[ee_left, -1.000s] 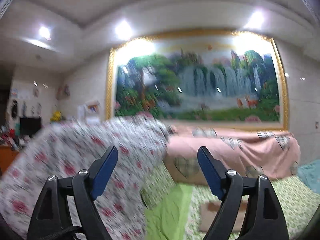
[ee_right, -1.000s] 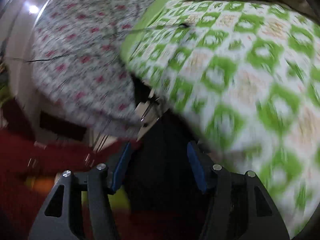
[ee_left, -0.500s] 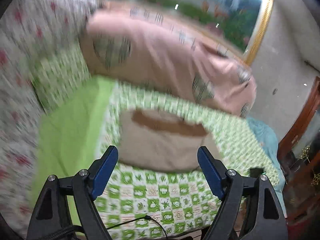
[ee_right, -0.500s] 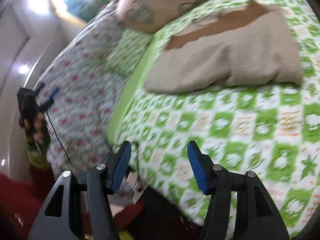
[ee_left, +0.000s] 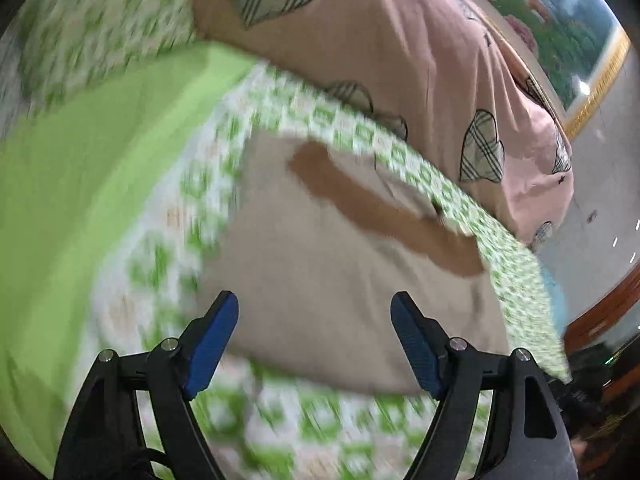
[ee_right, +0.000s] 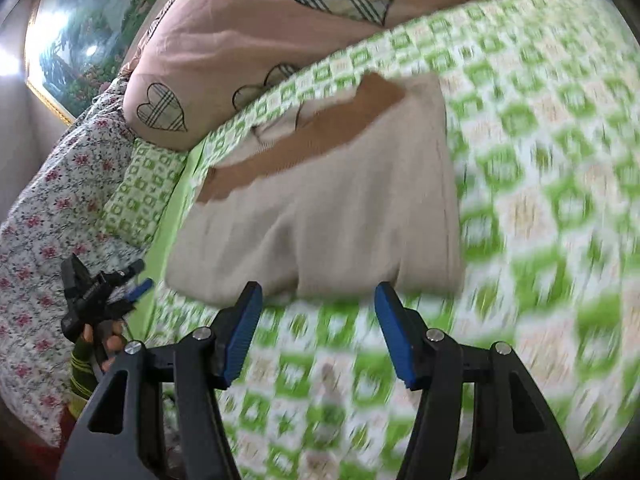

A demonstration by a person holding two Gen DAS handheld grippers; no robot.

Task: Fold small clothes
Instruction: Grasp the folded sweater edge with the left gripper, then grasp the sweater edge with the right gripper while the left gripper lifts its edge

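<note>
One beige garment (ee_left: 320, 264) with a brown waistband (ee_left: 380, 208) lies flat on the bed's green-and-white checked sheet (ee_right: 540, 160); no second small garment is visible in either view. One pink quilt with plaid hearts (ee_left: 400, 52) is bunched along the far side of the bed, just beyond the garment's waistband end.

Left gripper (ee_left: 314, 340): jaws spread, nothing between them; the garment's near edge shows in the gap, but contact cannot be judged through the blur. Right gripper (ee_right: 318, 320): jaws released, also empty, with the garment's near hem just ahead of the tips.

Right wrist view only: the left gripper (ee_right: 100, 292) seen from outside, held by a hand (ee_right: 106, 340) with a striped cuff, off the garment's left side; a floral cloth (ee_right: 52, 216) beside it; one checked pillow (ee_right: 144, 192) between the floral cloth and the quilt.

Left wrist view only: a plain green strip of bedding (ee_left: 88, 168) left of the garment, and dark wooden furniture (ee_left: 608, 312) at the right edge.

Both views: one framed landscape painting (ee_left: 560, 28) on the wall. Both frames are motion-blurred.
</note>
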